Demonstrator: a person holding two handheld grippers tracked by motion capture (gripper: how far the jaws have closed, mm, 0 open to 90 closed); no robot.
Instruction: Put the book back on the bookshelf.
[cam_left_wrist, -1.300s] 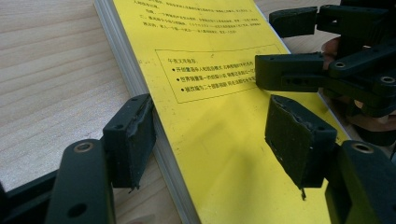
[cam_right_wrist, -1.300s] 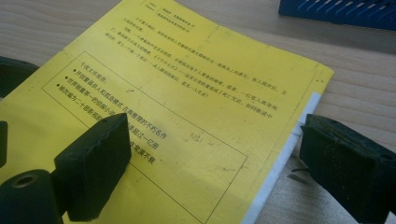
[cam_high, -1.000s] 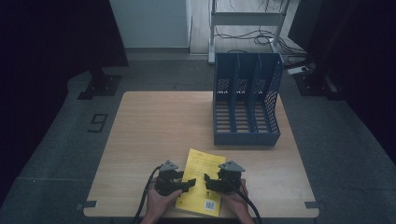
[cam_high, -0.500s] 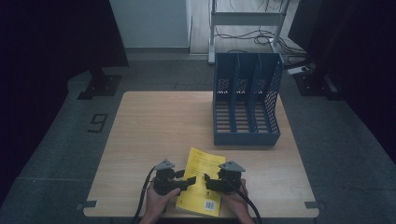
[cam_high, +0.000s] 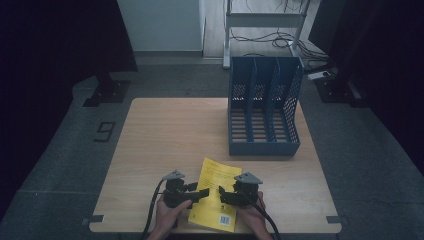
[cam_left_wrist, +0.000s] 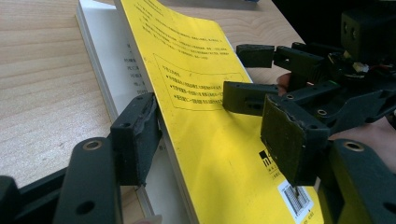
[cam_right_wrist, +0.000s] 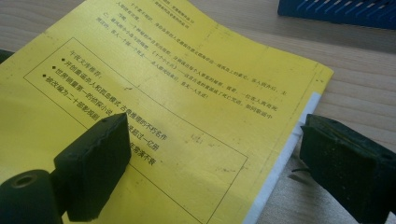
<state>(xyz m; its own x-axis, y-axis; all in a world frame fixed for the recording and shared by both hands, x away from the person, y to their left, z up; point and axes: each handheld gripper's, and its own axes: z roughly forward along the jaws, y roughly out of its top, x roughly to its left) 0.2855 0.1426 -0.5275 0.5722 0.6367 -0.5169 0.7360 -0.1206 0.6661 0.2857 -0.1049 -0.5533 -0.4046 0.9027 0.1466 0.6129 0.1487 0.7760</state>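
Yellow book (cam_high: 216, 194) lies flat at near table edge, short of blue file rack (cam_high: 263, 112). Your left gripper (cam_left_wrist: 212, 140) has been closing, jaws wide, straddling left edge; cover lifting, pages may splay. Right gripper (cam_right_wrist: 224, 163) open astride right edge, no hold.

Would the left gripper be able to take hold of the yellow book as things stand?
Probably yes: the left gripper already has the yellow book's edge between its open jaws, with nothing in between.

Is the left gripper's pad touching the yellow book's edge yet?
Touching: in the left gripper view, one pad presses the yellow book at its page edge.
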